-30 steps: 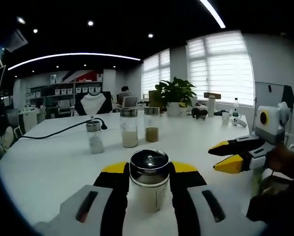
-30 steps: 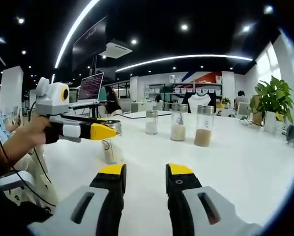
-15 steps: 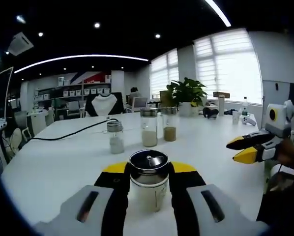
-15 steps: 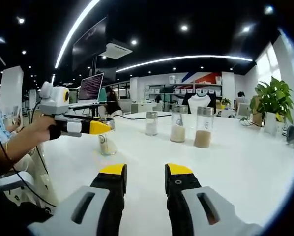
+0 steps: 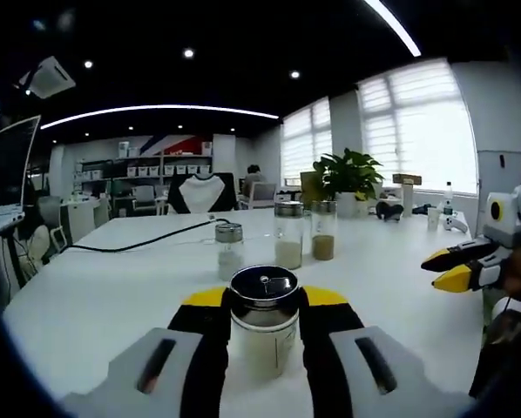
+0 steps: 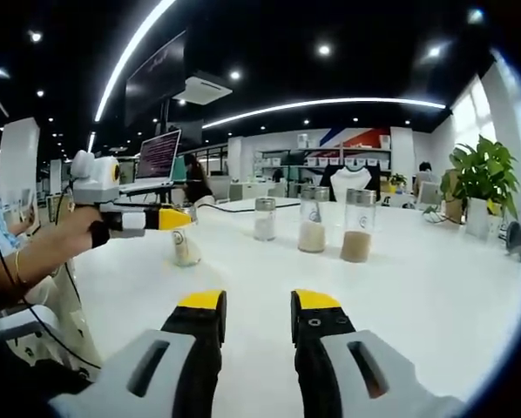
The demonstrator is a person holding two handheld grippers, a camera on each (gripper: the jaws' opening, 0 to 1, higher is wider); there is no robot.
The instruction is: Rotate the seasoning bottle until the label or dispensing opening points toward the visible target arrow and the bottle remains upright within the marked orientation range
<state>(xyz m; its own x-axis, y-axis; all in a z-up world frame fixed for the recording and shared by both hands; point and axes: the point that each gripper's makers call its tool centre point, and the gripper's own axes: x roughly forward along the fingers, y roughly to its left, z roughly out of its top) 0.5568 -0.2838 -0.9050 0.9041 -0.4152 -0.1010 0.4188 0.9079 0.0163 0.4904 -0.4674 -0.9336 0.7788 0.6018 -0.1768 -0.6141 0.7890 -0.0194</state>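
Bright window glare, ceiling strip lights, fisheye-warped edges.

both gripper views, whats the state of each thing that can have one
seasoning bottle: upright, lid on, clamped in the left claw
right claw: open, holding nothing
short jar: upright on the table, lidded
two tall jars: upright, lidded, part filled
laptop: open, screen lit
window blinds: down

Upright metal-lidded seasoning bottle, pale contents
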